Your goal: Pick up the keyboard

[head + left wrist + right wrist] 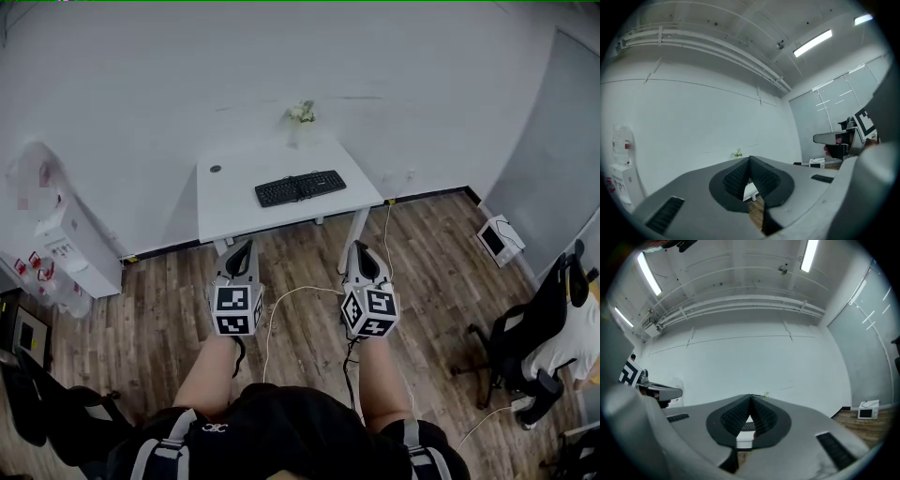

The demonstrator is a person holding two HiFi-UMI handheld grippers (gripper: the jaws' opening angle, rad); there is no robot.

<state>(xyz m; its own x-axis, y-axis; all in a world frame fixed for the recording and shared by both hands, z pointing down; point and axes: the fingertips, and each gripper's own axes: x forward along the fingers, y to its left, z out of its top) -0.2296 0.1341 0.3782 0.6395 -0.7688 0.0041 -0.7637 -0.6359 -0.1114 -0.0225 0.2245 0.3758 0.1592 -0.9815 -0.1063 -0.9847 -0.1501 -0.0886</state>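
Wood-plank flooring (309, 281) fills the lower part of the head view and runs up to a plain white wall (281, 56). Against that wall stands a white rectangular desk (230, 206) on pale legs. At the right of the room sits a black swivel office chair (525, 347). At the left stands a white water dispenser (70, 248).

Both bare forearms reach forward side by side over the floor, short of the desk's near edge, the left forearm (208, 375) parallel to the right forearm (380, 375). Each hand carries a grey two-jaw tool pointing roughly level toward the desk. The left gripper (241, 249) has its black ribbed pads pressed together with nothing between them. The right gripper (359, 248) is closed and empty in the same way (its own view shows the pads meeting at the tip).

The black rectangular keyboard (300, 187) lies flat on the desktop, a little right of centre and slightly angled, well apart from both tools. A thin white cable (300, 291) trails across the floor between the grippers. A small green plant in a pale vase (301, 114) stands at the desk's far edge by the wall.
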